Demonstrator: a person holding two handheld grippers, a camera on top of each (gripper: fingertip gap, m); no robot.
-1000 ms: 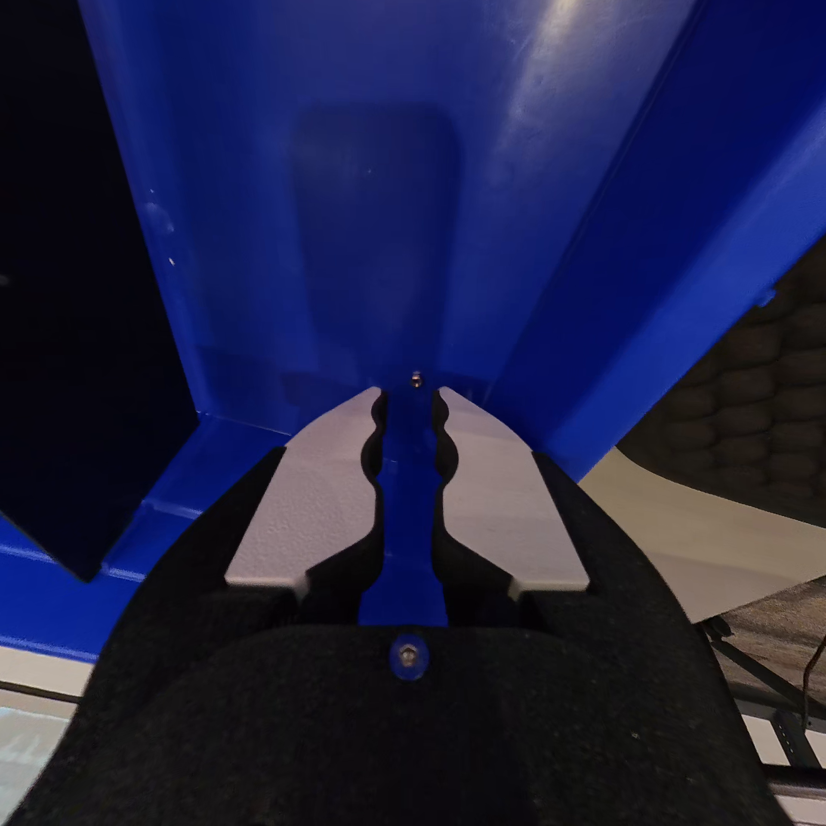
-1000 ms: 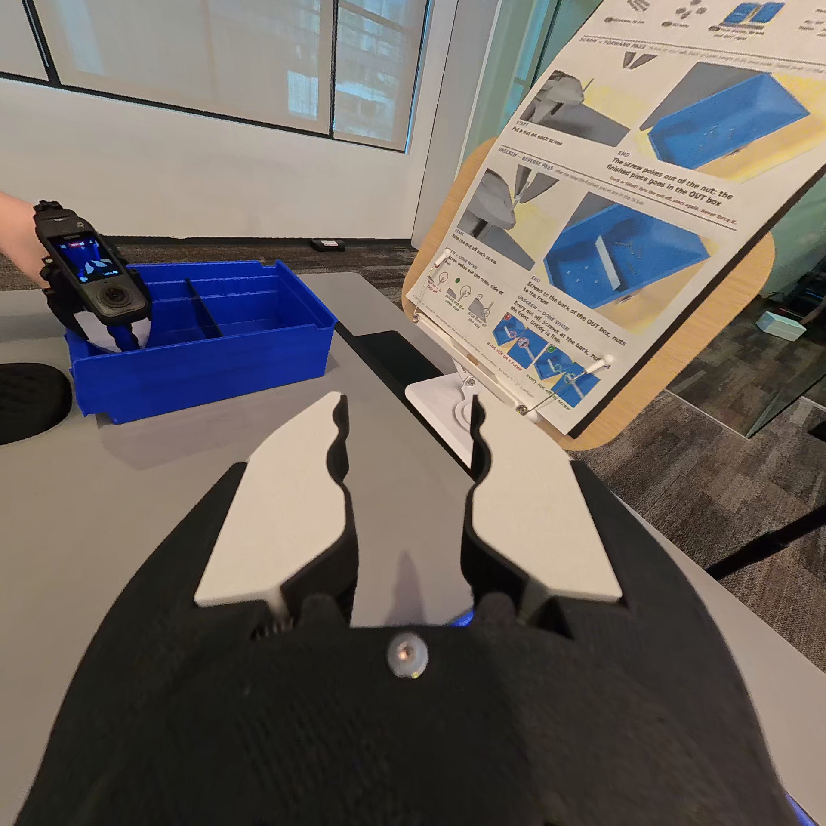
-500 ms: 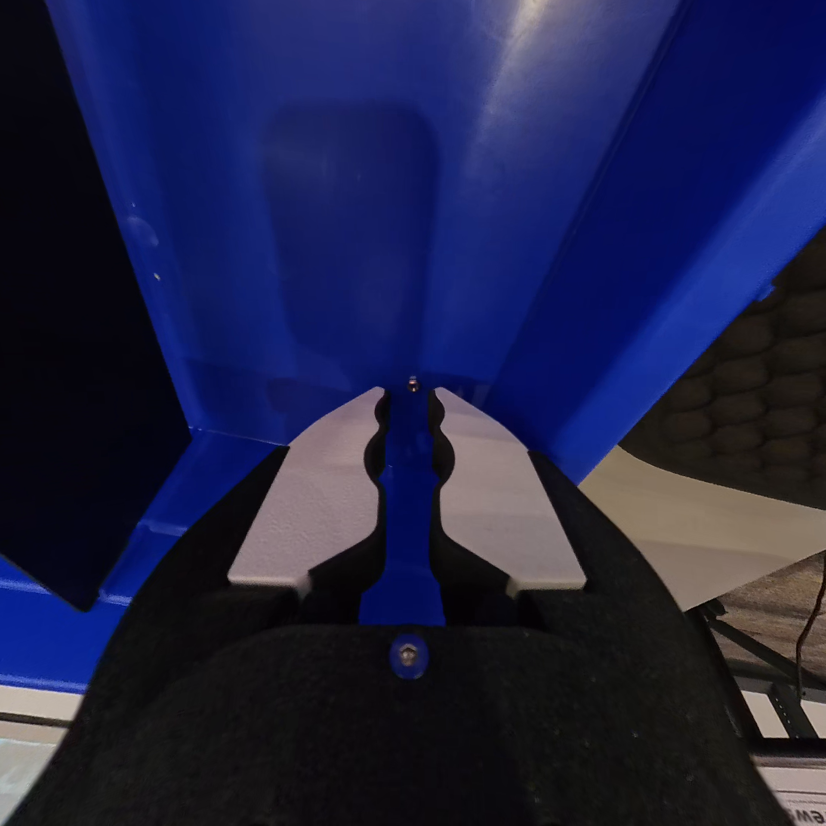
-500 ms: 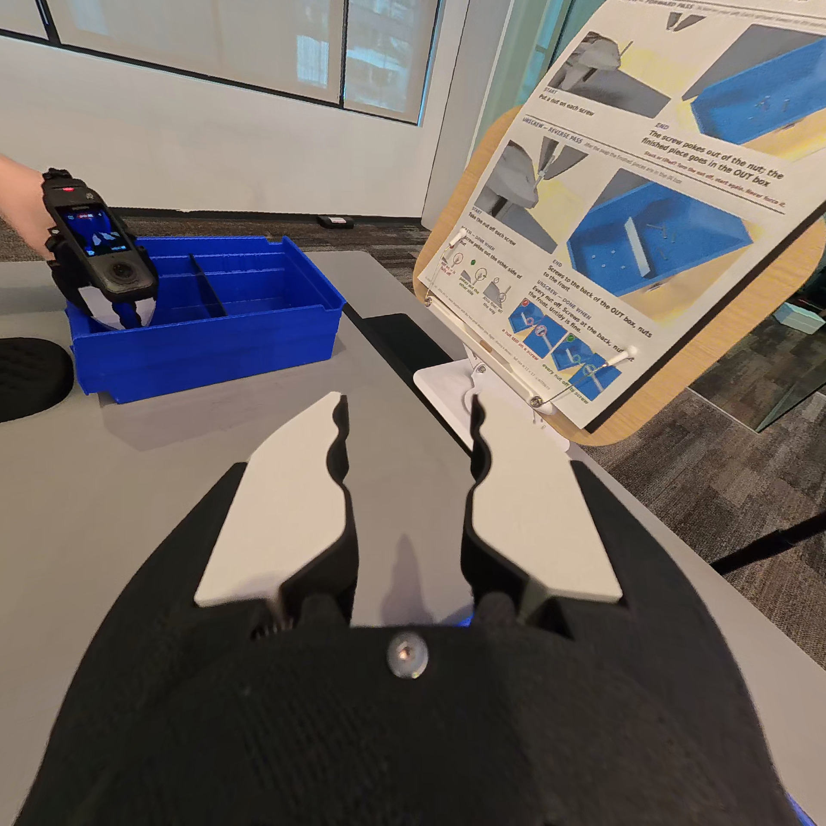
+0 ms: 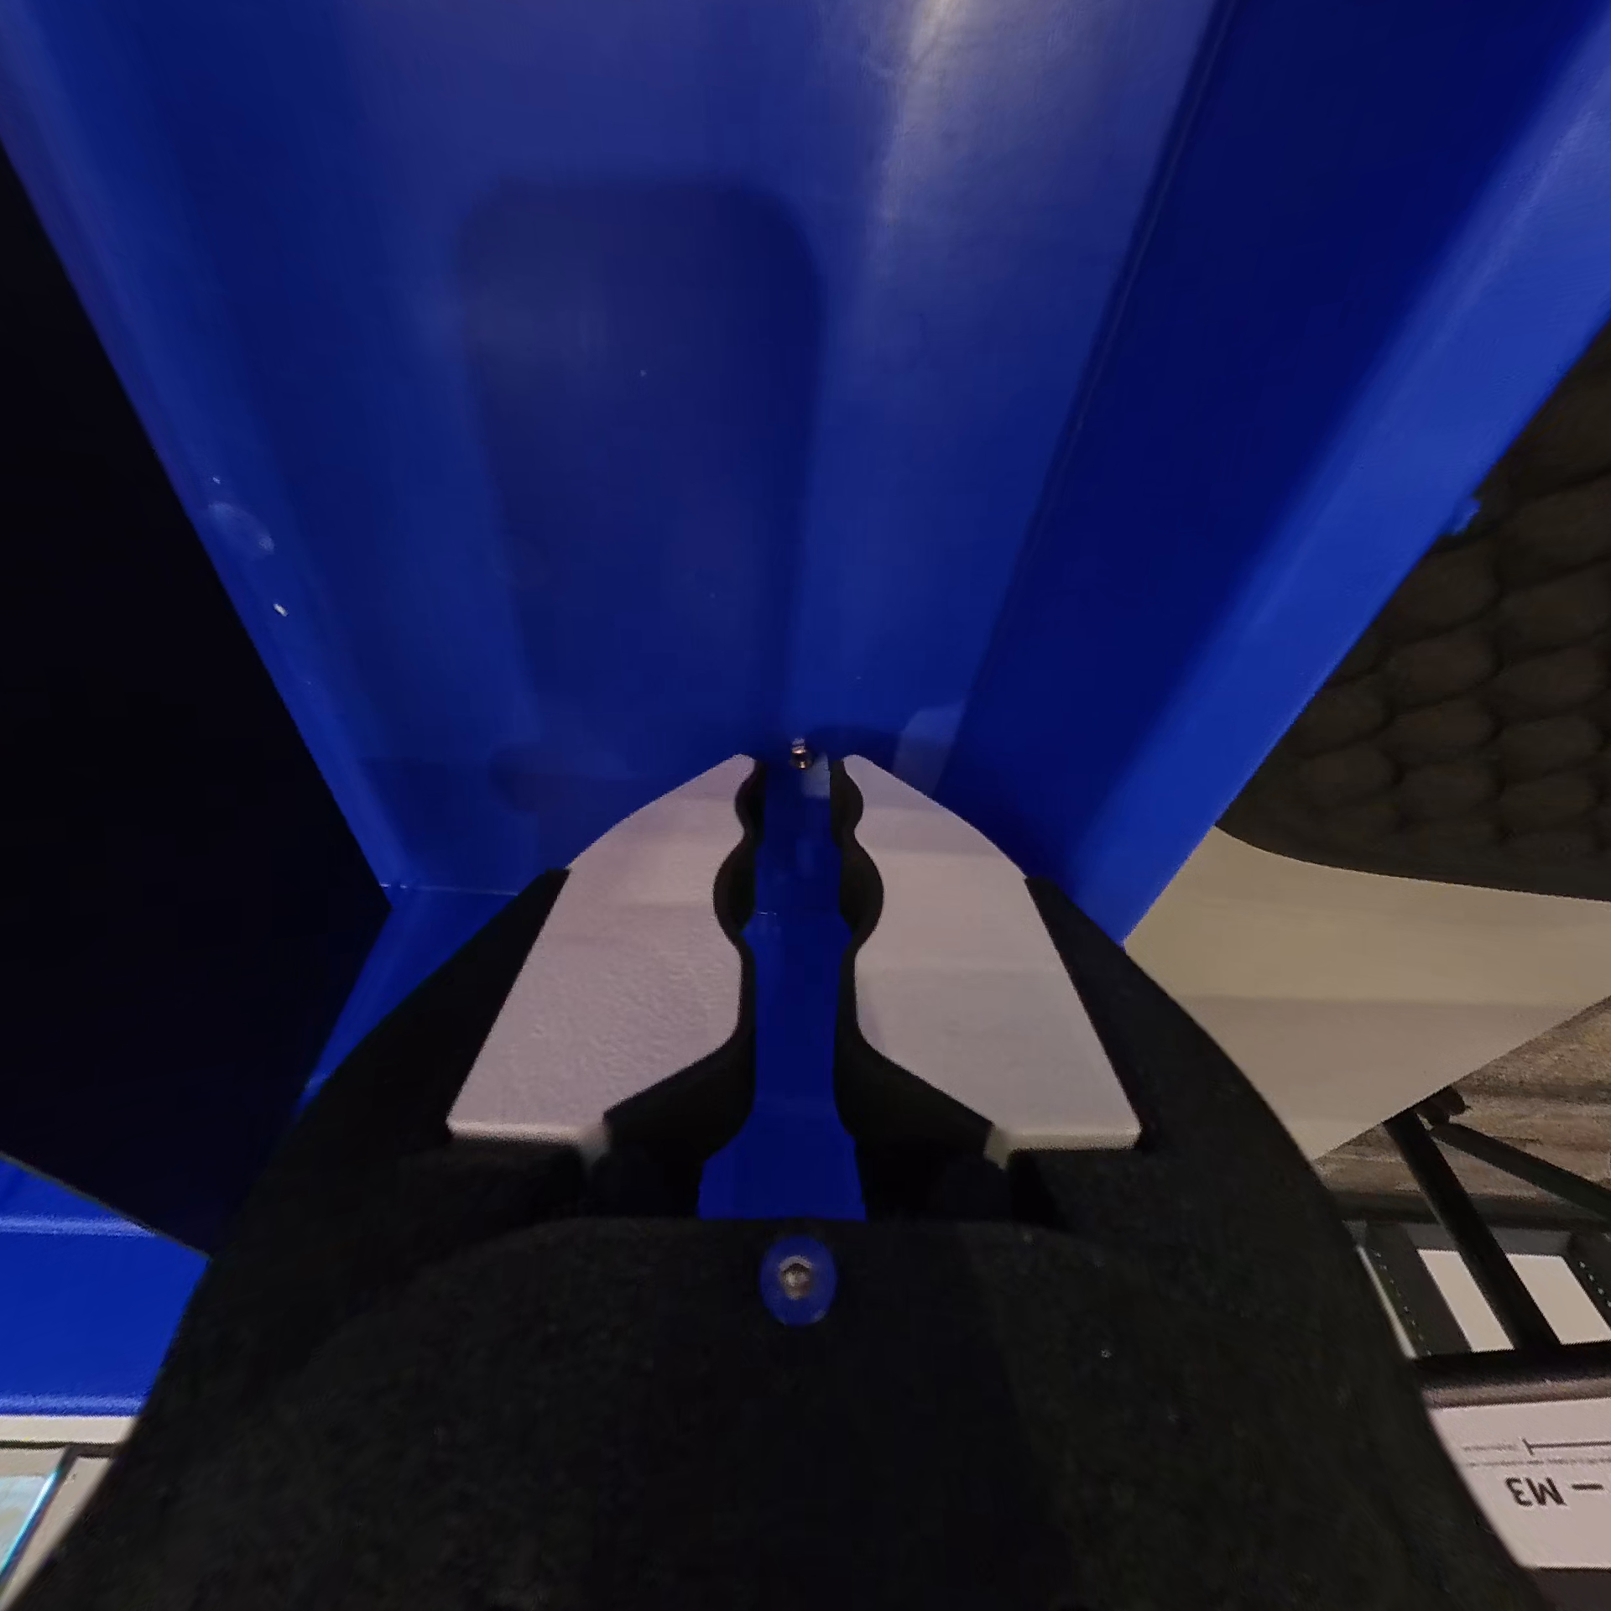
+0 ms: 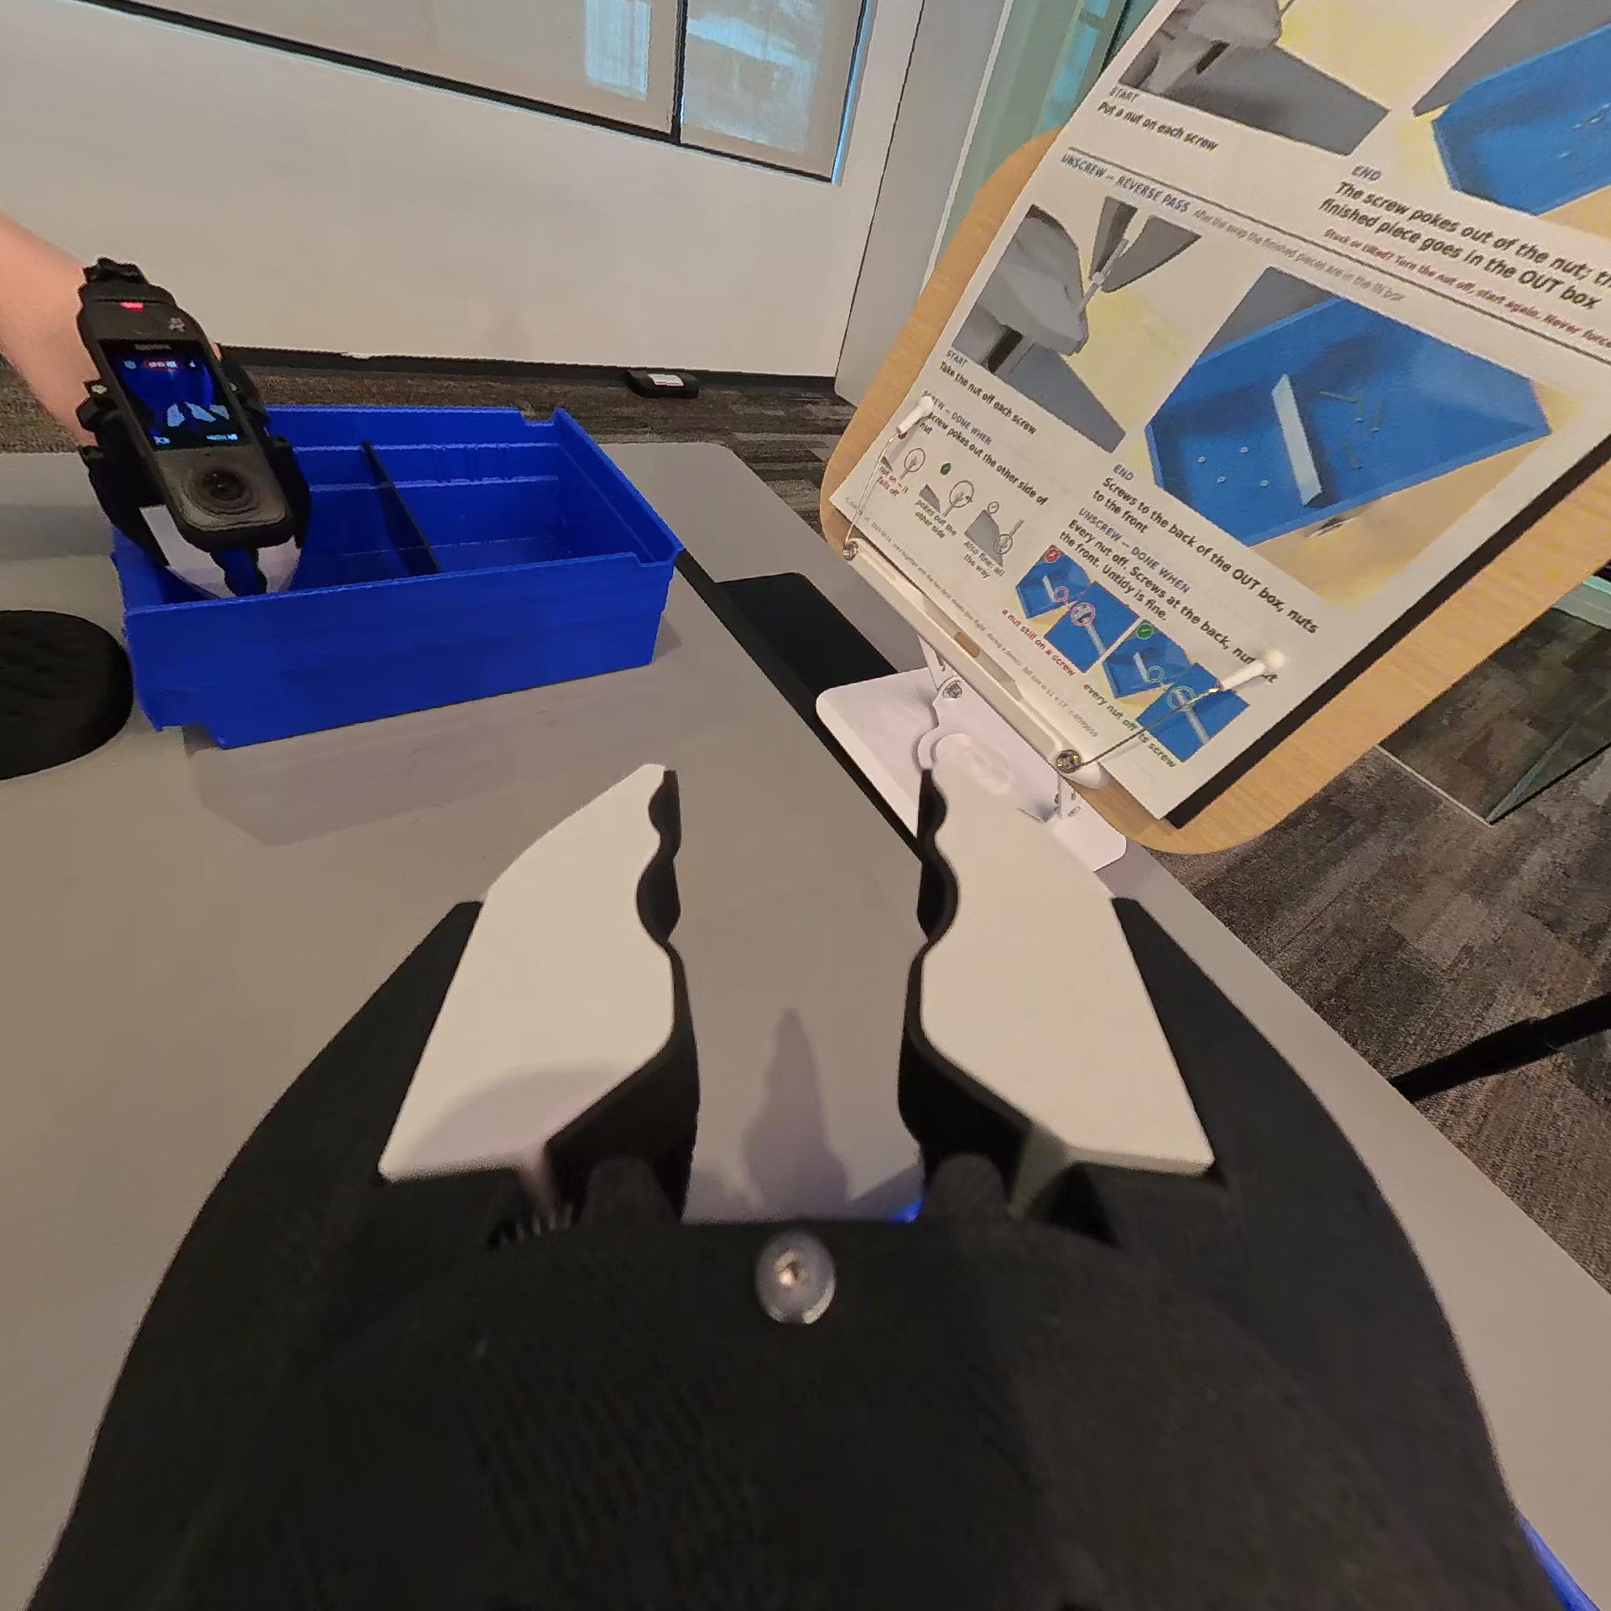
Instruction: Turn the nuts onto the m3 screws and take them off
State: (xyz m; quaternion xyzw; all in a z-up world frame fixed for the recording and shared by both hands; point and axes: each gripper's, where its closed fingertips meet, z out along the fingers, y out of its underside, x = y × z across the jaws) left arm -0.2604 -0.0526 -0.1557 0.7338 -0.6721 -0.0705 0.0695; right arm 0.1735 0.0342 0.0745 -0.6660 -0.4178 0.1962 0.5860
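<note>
In the left wrist view my left gripper (image 5: 795,764) is deep inside the blue bin (image 5: 872,349), with its tips at the bin floor. The jaws stand a narrow gap apart. A tiny metal piece (image 5: 798,751), a nut or a screw end, lies right at the tips; I cannot tell which, nor whether the pads touch it. The right wrist view shows the same bin (image 6: 392,645) at the far left of the grey table (image 6: 261,872), with the left gripper (image 6: 231,575) dipped into its near left corner. My right gripper (image 6: 793,780) is open and empty above the table.
A black divider (image 6: 401,514) splits the bin. A black honeycomb pad (image 6: 44,689) lies left of the bin and also shows in the left wrist view (image 5: 1464,697). An instruction board (image 6: 1264,436) on a white stand (image 6: 880,723) stands at the table's right edge. One gripper's finger ends stand about 50 cm off the other's.
My left gripper's jaws have narrowed around the small metal piece. My right gripper has drifted so that the bin and the board look closer; it stays open.
</note>
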